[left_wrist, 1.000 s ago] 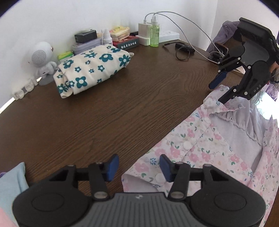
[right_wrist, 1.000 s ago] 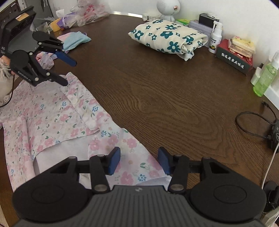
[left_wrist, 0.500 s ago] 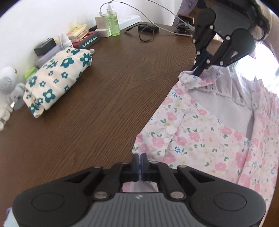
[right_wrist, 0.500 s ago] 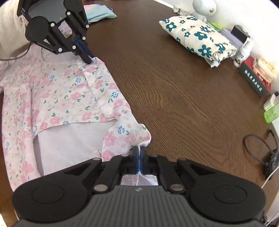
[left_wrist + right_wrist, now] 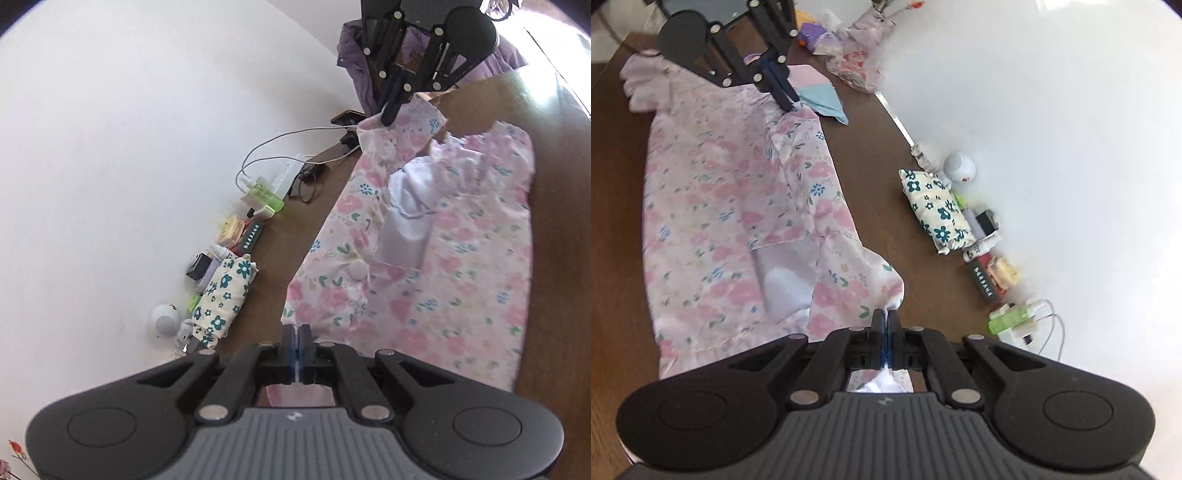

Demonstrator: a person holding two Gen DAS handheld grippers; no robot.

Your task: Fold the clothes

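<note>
A pink floral shirt [image 5: 443, 258] with white buttons lies on the brown table [image 5: 554, 221]. My left gripper [image 5: 295, 334] is shut on one corner of its near edge. My right gripper [image 5: 885, 317] is shut on the other corner of that edge, and it shows in the left wrist view [image 5: 389, 110] pinching the cloth at the top. The held edge is lifted off the table and stretched between both grippers. The shirt [image 5: 738, 206] hangs tilted, its far side resting on the table. The left gripper [image 5: 785, 99] shows in the right wrist view.
A folded white cloth with teal flowers [image 5: 221, 295] lies by the wall, beside a round white speaker [image 5: 164, 321], boxes, a green bottle [image 5: 266, 194], a power strip and cables. Folded blue and pink cloth [image 5: 820, 98] and plastic bags [image 5: 857, 62] sit at the far end.
Both grippers closed on the shirt's near edge corners, then lifted it. Both cameras now tilt up toward the wall, with the edge raised off the table.
</note>
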